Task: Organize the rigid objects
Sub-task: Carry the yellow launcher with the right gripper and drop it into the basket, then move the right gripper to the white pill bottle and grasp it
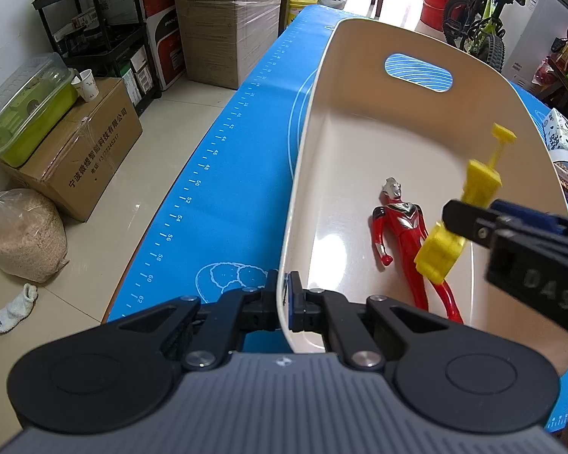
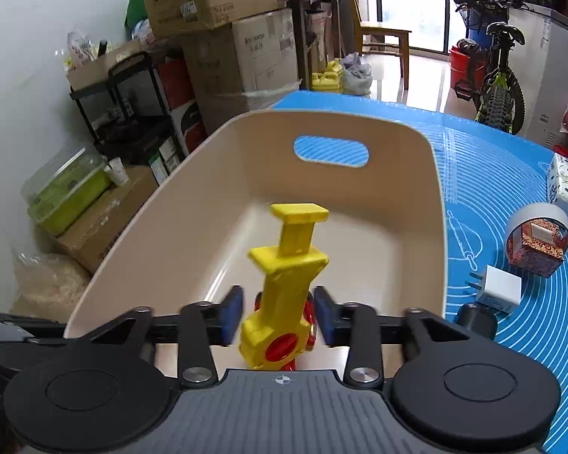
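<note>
A cream plastic bin [image 1: 314, 121] with a handle slot stands on the blue mat; it also shows in the right wrist view [image 2: 416, 204]. My left gripper [image 1: 284, 302] is shut on the bin's near rim. A red hero figure [image 1: 401, 227] lies on the bin floor. A yellow toy launcher [image 2: 284, 287] hangs between the fingers of my right gripper [image 2: 278, 314], which are spread wider than it and not touching it. In the left wrist view the launcher [image 1: 473, 196] is blurred above the figure beside the right gripper [image 1: 469, 219].
A blue mat [image 1: 223, 174] covers the table, whose left edge drops to the floor. To the right of the bin lie a white charger [image 2: 498, 289], a tape roll [image 2: 537, 227] around a patterned box, and a tissue pack [image 2: 566, 185]. Cartons and shelves stand at the left.
</note>
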